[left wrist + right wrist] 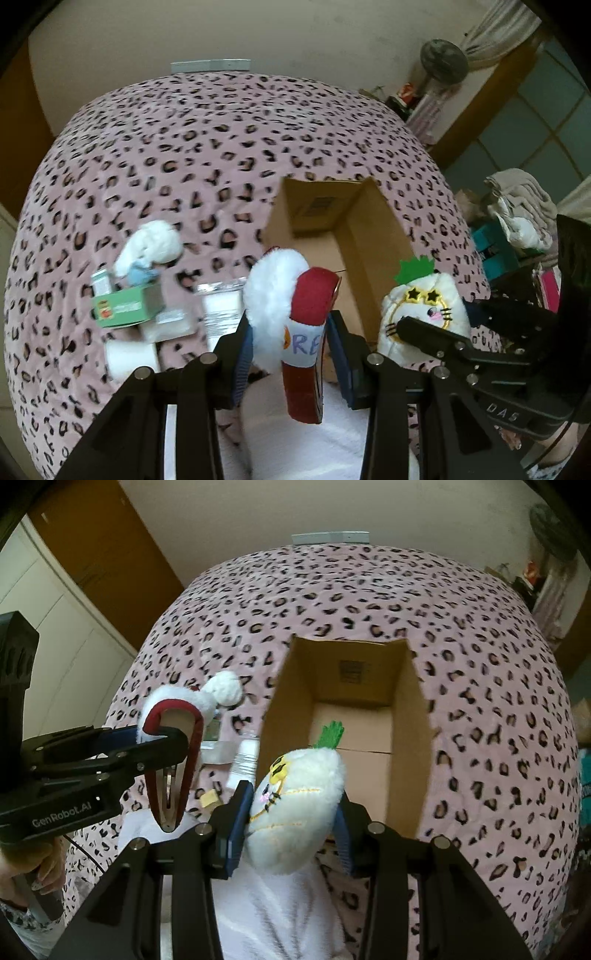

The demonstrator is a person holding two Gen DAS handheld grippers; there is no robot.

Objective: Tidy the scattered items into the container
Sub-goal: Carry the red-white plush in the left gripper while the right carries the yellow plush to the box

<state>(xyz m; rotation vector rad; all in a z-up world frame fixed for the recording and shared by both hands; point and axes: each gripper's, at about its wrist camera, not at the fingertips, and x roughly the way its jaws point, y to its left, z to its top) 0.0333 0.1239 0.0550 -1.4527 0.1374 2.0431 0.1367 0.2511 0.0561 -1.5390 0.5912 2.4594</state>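
While your left gripper (pixel 288 347) is clamped on the red felt hair clip trimmed with white fluff (pixel 295 325) and your right gripper (pixel 291 823) is squeezed on the white plush turnip with a green top and star glasses (pixel 295 797), both loads hang just short of the near wall of the open brown cardboard box (pixel 410 746), which sits on the pink leopard-print blanket (pixel 480 701). Carry each item forward until it is clearly past that near rim and over the bare box floor before you let the jaws part; judging by the crowding, release one at a time so the two tools do not bump. To the left of the box, a small white plush with a blue bow (pixel 147 251), a green carton (pixel 125 306), a clear plastic bottle (pixel 221 306) and some white packets wait, blurred, so their exact make is hard to tell. Your own fingers hide the box's near edge.
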